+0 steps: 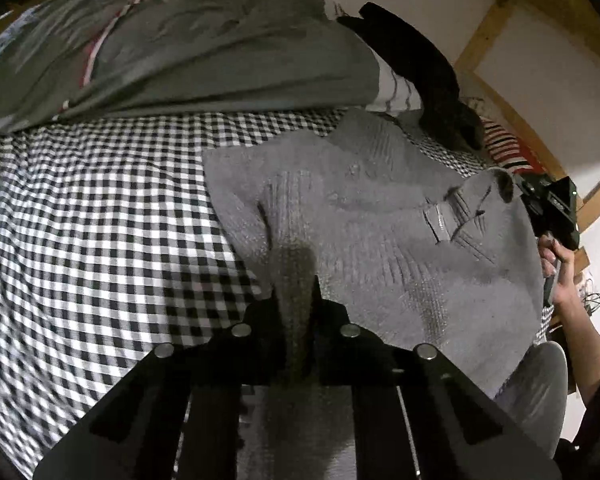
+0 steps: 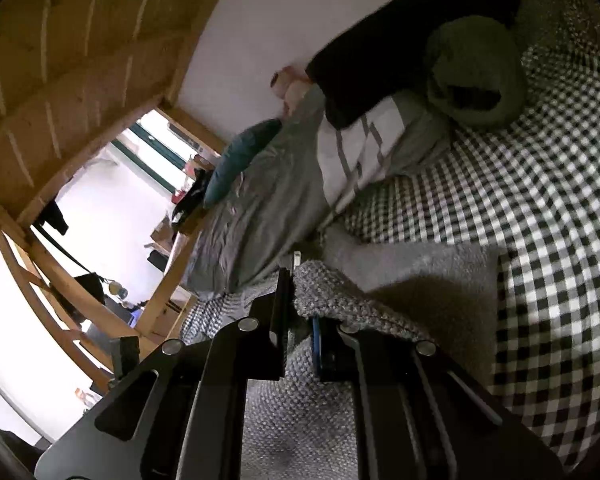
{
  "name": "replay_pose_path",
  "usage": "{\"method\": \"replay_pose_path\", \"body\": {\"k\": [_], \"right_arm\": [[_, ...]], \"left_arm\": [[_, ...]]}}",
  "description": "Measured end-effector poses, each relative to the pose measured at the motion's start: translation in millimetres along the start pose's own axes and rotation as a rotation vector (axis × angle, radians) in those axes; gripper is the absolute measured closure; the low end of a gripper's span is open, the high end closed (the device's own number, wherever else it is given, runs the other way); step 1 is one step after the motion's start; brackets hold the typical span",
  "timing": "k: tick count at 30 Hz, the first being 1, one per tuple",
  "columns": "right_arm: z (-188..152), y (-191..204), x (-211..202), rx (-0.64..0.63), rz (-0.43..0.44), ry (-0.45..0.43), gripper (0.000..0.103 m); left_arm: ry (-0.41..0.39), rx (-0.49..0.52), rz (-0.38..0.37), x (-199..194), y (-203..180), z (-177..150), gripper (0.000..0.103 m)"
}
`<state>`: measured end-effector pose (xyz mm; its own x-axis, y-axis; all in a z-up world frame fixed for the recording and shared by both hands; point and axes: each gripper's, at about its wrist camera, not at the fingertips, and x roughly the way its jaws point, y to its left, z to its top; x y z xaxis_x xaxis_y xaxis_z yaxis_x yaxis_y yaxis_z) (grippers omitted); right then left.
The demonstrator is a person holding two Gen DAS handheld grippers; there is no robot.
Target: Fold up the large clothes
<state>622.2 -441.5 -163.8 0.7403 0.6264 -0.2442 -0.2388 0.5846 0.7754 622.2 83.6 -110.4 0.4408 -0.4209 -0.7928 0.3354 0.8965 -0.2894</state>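
Observation:
A grey knit sweater (image 1: 380, 216) lies spread on a black-and-white checked bed cover (image 1: 100, 220). My left gripper (image 1: 296, 296) is shut on a raised fold of the sweater near its left side, and the cloth runs up between the jaws. At the sweater's far right corner a hand (image 1: 556, 264) holds my right gripper (image 1: 514, 188). In the right wrist view, the right gripper (image 2: 300, 316) is shut on the sweater's knit edge (image 2: 340, 296), and the fabric drapes over the right finger.
A grey duvet (image 1: 200, 40) lies bunched behind the sweater, with a black garment (image 1: 420, 64) and a striped pillow (image 1: 396, 92) beside it. A green round cushion (image 2: 476, 72) and a teal pillow (image 2: 240, 160) lie near the wall. A wooden bed frame (image 2: 60, 60) rises at the left.

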Motion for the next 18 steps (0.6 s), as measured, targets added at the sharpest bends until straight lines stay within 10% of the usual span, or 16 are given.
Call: {"method": "replay_pose_path", "body": {"k": [4,8,18], "right_arm": [[0.4,5.8,-2.1,-0.030,-0.021,0.016,0.094],[4.9,9.2,-9.2,-0.031,0.018,-0.020,0.094],[74.0,19.6,1.0,-0.034,0.002,-0.124,0.094]], "left_arm": [[0.001,0.013,0.076,-2.3,-3.4,-1.4,0.092],[-0.188,0.025,0.031,-38.8,-15.0,-0.3,0.094],[-0.377,-0.011,0.036,-43.0,-6.4,98.4,0.095]]}}
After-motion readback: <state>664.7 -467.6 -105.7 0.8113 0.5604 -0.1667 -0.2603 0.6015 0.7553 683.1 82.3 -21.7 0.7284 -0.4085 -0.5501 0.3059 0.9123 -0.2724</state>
